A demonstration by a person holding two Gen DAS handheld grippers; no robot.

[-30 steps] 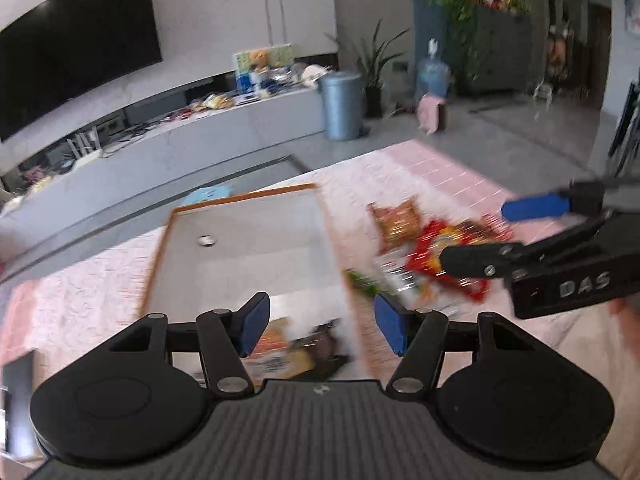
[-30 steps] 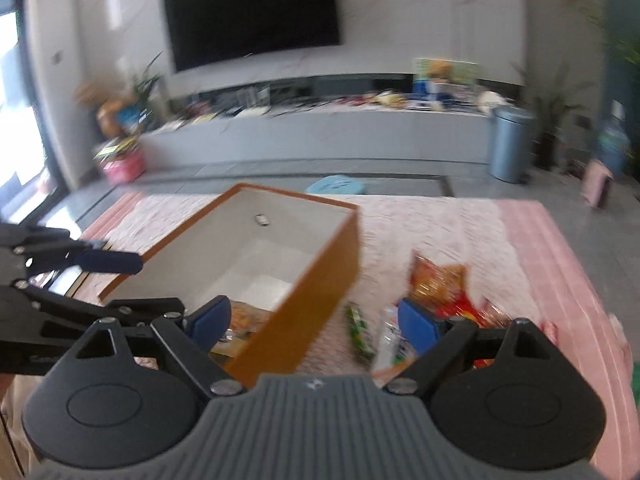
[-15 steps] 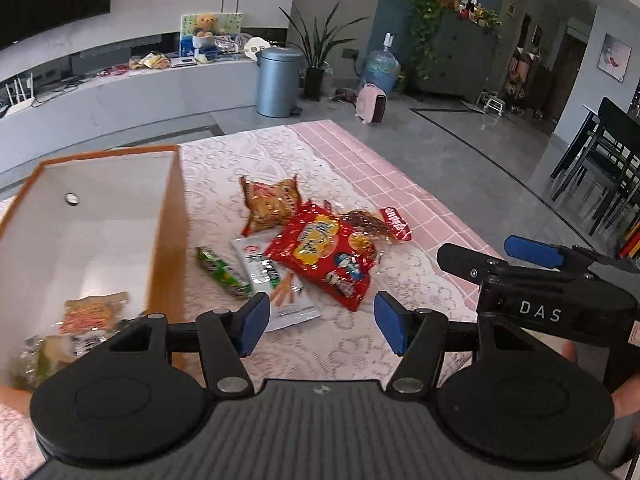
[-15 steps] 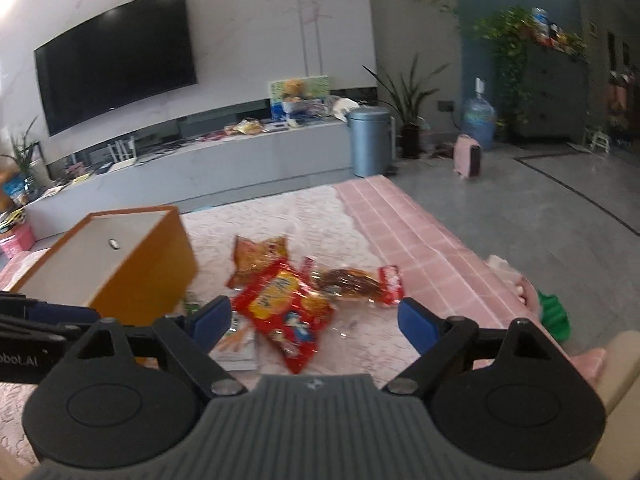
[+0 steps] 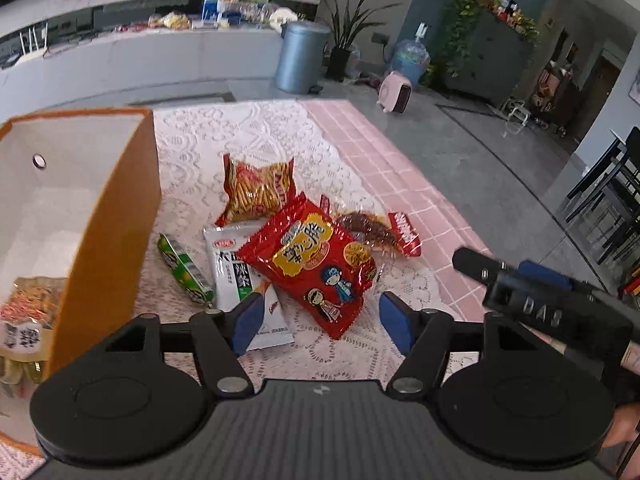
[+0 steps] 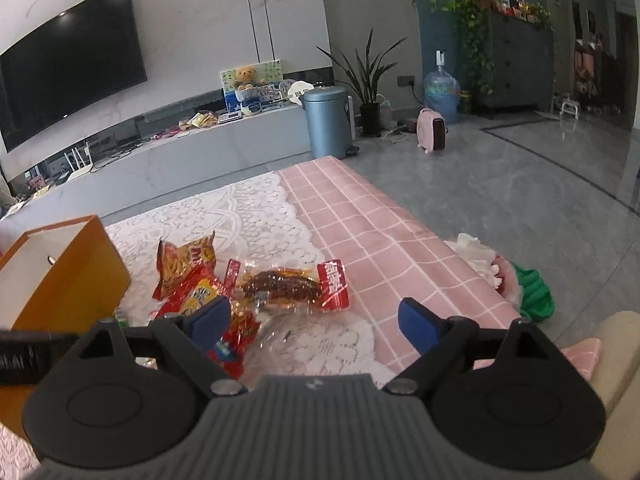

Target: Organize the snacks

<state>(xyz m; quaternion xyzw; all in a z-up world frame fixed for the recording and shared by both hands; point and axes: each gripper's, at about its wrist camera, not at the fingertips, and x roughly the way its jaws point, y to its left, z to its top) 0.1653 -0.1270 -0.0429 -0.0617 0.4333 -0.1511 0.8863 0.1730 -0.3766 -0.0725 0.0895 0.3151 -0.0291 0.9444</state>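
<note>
Beyond the left gripper's just-widened, empty fingers lies the red snack bag; right gripper gapes empty.

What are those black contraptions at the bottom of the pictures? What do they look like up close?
They are handheld grippers. The left gripper and the right gripper look alike: a ribbed dark grey body, two round black discs, angular black linkages with silver pivot pins, and blue pads on the fingertips. In the left view, the right one's side bears pale letters, DAS. No cables or sleeves show.
</note>
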